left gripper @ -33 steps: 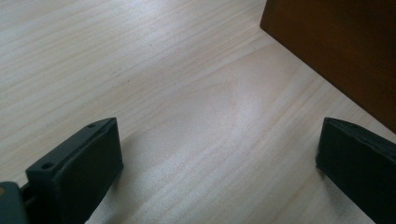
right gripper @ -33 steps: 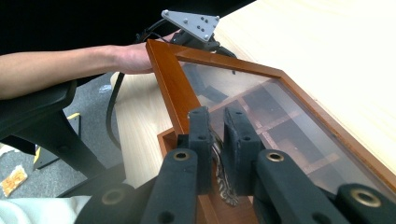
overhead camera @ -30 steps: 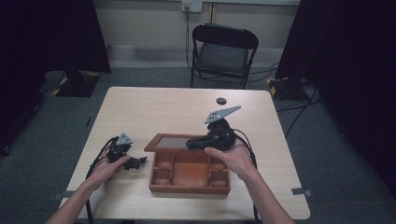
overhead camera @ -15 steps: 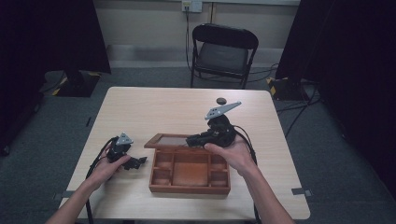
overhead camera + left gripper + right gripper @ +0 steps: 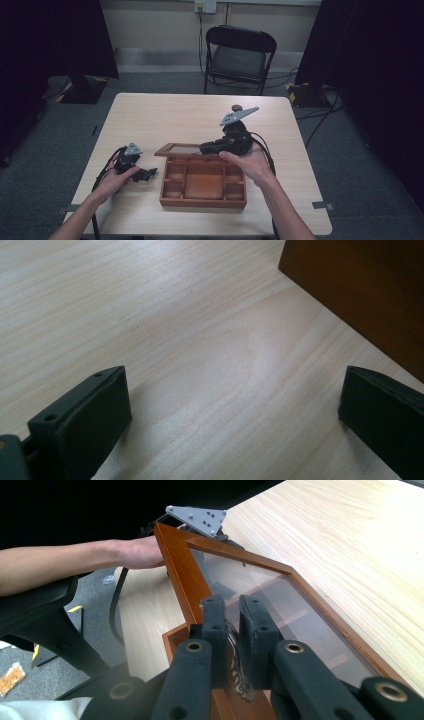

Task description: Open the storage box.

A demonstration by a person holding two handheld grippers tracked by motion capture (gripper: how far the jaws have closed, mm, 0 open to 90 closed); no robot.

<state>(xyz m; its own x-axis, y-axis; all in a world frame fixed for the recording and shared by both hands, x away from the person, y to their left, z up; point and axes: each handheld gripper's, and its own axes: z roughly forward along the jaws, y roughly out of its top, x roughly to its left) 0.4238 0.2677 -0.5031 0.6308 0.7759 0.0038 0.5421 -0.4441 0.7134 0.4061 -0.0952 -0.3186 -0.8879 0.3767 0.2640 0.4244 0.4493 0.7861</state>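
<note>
A wooden box (image 5: 202, 201) with several compartments sits near the table's front edge. Its glass-paned lid (image 5: 176, 148) stands lifted at the far side. My right gripper (image 5: 203, 148) reaches in from the right and is shut on the lid's wooden frame (image 5: 182, 575). In the right gripper view the jaws of the right gripper (image 5: 231, 605) pinch the frame's edge, with a small metal clasp between them. My left gripper (image 5: 148, 173) rests low on the table just left of the box. It is open, with bare wood between its jaws (image 5: 230, 400) and the box's side wall (image 5: 360, 295) at the upper right.
A small dark round object (image 5: 235, 106) lies on the table (image 5: 165, 115) behind the right gripper. A black folding chair (image 5: 240, 55) stands beyond the far edge. The person's left hand (image 5: 135, 552) holds the left gripper behind the lid's corner.
</note>
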